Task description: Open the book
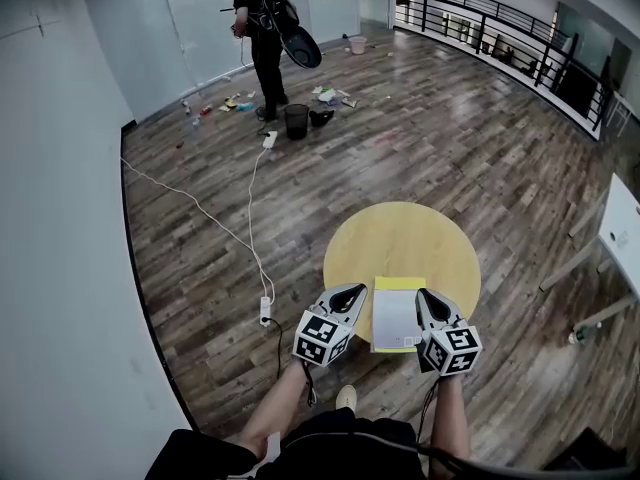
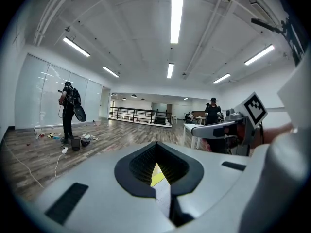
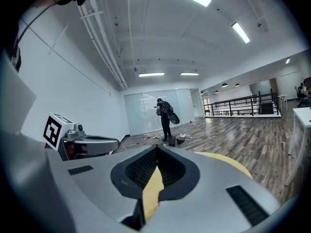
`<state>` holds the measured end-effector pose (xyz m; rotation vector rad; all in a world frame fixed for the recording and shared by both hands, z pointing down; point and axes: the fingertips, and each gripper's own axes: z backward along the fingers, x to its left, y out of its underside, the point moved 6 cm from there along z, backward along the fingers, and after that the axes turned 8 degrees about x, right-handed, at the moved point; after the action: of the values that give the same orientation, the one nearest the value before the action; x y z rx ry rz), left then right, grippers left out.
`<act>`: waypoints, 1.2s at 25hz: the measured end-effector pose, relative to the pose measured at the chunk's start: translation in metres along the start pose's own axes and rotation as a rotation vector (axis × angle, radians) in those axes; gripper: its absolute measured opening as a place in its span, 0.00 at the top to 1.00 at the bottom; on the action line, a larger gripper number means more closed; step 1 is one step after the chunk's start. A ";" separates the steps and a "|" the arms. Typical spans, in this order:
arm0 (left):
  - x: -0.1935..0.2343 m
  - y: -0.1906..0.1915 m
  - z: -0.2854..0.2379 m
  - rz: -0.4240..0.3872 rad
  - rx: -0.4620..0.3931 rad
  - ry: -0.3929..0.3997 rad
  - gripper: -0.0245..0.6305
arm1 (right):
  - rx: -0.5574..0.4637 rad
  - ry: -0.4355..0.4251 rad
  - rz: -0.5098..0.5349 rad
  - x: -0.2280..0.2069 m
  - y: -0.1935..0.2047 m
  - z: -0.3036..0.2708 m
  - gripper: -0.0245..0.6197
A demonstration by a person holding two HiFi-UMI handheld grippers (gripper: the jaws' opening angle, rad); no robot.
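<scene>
Item: thin white-covered book with yellow edge strip [image 1: 396,315], closed, flat on round yellow wooden table [image 1: 400,230], near front rim. Flanking it: left tongs [image 1: 352,292], right tongs [image 1: 427,298], both pinched together, empty (contact with book unclear). Opening not begun

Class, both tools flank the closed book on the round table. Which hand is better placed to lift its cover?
Probably right. The right tool lies close beside the book at its right edge; the left tool stands slightly off the left edge. Both are shut; the spine side is unclear.
</scene>
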<state>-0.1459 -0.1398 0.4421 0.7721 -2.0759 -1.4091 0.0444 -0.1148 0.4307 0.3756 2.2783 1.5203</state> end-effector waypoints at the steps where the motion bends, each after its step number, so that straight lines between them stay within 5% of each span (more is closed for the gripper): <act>1: 0.002 0.000 -0.004 0.002 0.003 0.002 0.96 | 0.006 0.003 0.000 -0.003 0.000 -0.003 0.95; 14: 0.017 0.019 -0.020 0.054 0.051 -0.028 0.96 | 0.064 -0.024 -0.012 -0.021 0.011 -0.027 0.95; 30: -0.002 0.117 -0.016 0.196 0.217 -0.049 0.96 | 0.263 -0.102 -0.103 -0.014 0.112 -0.042 0.95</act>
<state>-0.1534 -0.1135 0.5573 0.6021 -2.2992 -1.1213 0.0397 -0.1123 0.5511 0.3901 2.3810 1.1283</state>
